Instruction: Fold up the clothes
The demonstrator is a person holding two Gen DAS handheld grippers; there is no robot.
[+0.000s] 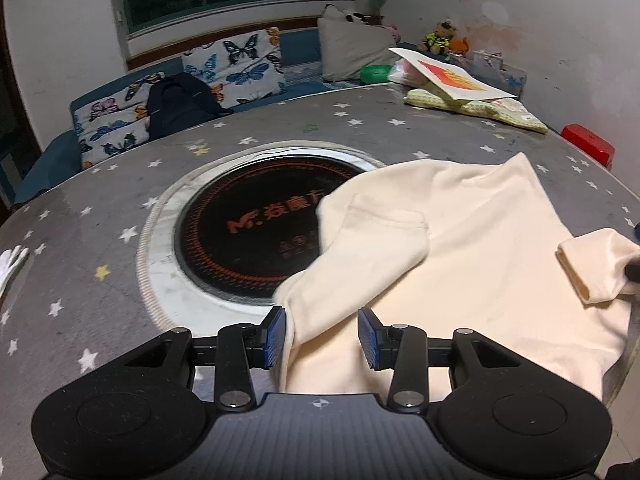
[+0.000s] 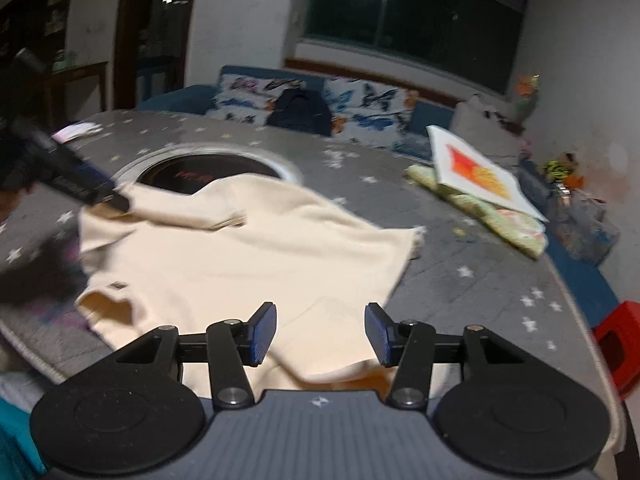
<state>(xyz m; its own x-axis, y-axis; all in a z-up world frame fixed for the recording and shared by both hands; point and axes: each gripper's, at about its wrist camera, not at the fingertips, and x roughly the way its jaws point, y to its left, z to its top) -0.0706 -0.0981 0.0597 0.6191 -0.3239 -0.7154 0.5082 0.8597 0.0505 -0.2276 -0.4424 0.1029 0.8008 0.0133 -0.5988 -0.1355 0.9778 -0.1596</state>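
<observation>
A cream top (image 1: 460, 248) lies spread on the grey star-print tablecloth (image 1: 80, 248), one sleeve folded over its body and partly over the black round cooktop (image 1: 248, 236). My left gripper (image 1: 322, 338) is open, its blue pads either side of a raised fold at the garment's near edge. In the right wrist view the same top (image 2: 248, 256) lies ahead. My right gripper (image 2: 322, 334) is open over its near hem, holding nothing. The left gripper's dark fingers (image 2: 92, 192) show at the garment's far left corner.
A white board with an orange print (image 1: 452, 76) rests on folded green cloth (image 1: 480, 110) at the table's far right. A red stool (image 2: 620, 344) stands beside the table. A butterfly-print sofa (image 1: 240, 64) with a dark bag (image 1: 180, 100) lies behind. A white glove (image 1: 10, 264) lies at left.
</observation>
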